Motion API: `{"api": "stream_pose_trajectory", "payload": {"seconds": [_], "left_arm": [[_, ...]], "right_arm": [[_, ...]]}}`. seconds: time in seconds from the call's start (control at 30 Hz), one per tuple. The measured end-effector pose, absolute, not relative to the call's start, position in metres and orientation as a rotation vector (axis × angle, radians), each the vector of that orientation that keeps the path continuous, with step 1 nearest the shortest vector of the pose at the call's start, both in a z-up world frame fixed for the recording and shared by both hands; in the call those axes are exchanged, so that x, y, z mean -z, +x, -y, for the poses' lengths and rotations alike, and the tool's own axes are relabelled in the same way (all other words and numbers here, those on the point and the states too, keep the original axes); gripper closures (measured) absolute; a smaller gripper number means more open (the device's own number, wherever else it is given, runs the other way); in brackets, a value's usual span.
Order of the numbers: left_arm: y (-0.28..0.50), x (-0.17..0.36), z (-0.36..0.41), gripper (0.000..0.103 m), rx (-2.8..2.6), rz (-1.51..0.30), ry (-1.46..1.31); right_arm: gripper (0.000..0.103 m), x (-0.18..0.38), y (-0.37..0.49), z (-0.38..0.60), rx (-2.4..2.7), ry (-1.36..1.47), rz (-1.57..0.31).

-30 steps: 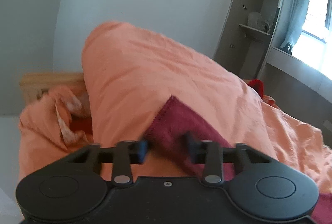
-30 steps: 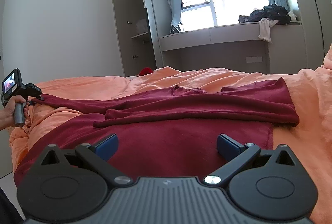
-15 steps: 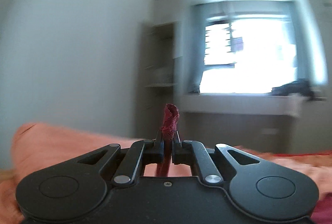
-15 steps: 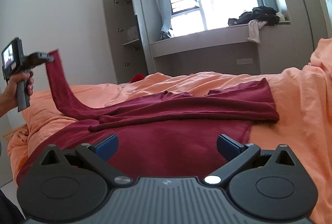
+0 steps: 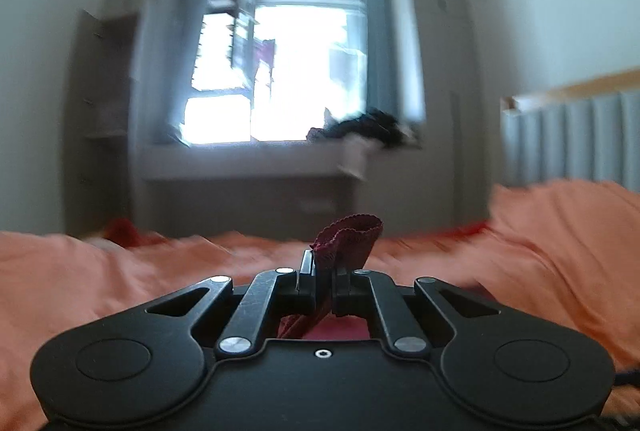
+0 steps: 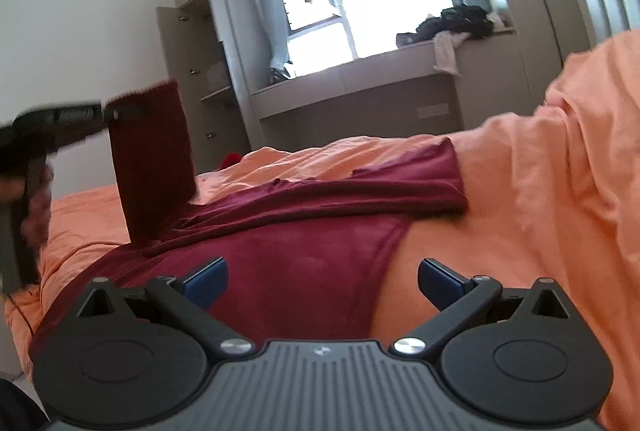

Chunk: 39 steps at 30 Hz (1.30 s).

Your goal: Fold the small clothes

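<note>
A dark red long-sleeved top (image 6: 304, 251) lies spread on the orange bedcover (image 6: 560, 191). My left gripper (image 5: 323, 277) is shut on the cuff of its sleeve (image 5: 348, 237), which sticks up between the fingers. In the right wrist view the left gripper (image 6: 105, 115) holds that sleeve (image 6: 154, 167) lifted above the left side of the bed, hanging down to the top. My right gripper (image 6: 322, 281) is open and empty, low over the top's body near its right edge.
A window bench (image 6: 380, 71) with a heap of dark clothes (image 6: 460, 21) stands beyond the bed. An open grey wardrobe (image 6: 196, 71) is at the back left. A grey padded headboard (image 5: 576, 139) is to the right. A raised fold of bedcover (image 6: 600, 91) rises at the right.
My left gripper closed on the sleeve cuff, lifted it off the bed and swung it toward the window. My right gripper stayed open and shifted slightly over the top's body.
</note>
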<state>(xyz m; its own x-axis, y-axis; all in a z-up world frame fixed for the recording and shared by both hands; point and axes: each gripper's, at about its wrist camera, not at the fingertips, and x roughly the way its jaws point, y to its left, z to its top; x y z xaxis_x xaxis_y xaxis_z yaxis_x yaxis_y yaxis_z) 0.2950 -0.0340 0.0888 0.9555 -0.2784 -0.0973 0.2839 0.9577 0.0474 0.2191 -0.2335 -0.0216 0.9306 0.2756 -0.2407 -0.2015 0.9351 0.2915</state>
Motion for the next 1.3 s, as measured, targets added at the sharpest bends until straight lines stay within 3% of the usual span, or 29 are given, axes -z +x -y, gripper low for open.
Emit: {"api": "stream_pose_trajectory", "payload": {"seconds": [0.33,0.4,0.53,0.7,0.8,0.93,1.13,1.3], "left_arm": [[0.276,-0.021,0.051,0.092,0.456,-0.305,0.131],[0.277,-0.015,0.046,0.085,0.493,-0.356,0.1],[0.272,-0.011,0.036,0.031,0.578,-0.419,0.067],[0.261,-0.018,0.02,0.022,0.568,-0.418,0.085],[0.264,-0.028,-0.005,0.011,0.485,-0.431,0.069],[0.286,-0.041,-0.051,0.013,0.311,-0.469,0.028],[0.343,-0.044,-0.119,0.032,0.065,-0.47,-0.053],[0.402,-0.035,-0.163,0.055,-0.004,-0.547,-0.196]], "right_arm": [[0.0,0.029,0.212,0.245,-0.207,0.311,-0.286],[0.0,0.029,0.215,0.246,-0.204,0.33,-0.285],[0.0,0.03,0.218,0.243,-0.211,0.35,-0.275],[0.0,0.029,0.224,0.236,-0.229,0.353,-0.256],[0.0,0.027,0.229,0.228,-0.251,0.338,-0.236],[0.0,0.02,0.238,0.215,-0.322,0.309,-0.197],[0.001,0.018,0.267,0.194,-0.394,0.349,-0.217],[0.013,0.02,0.283,0.182,-0.406,0.379,-0.224]]}}
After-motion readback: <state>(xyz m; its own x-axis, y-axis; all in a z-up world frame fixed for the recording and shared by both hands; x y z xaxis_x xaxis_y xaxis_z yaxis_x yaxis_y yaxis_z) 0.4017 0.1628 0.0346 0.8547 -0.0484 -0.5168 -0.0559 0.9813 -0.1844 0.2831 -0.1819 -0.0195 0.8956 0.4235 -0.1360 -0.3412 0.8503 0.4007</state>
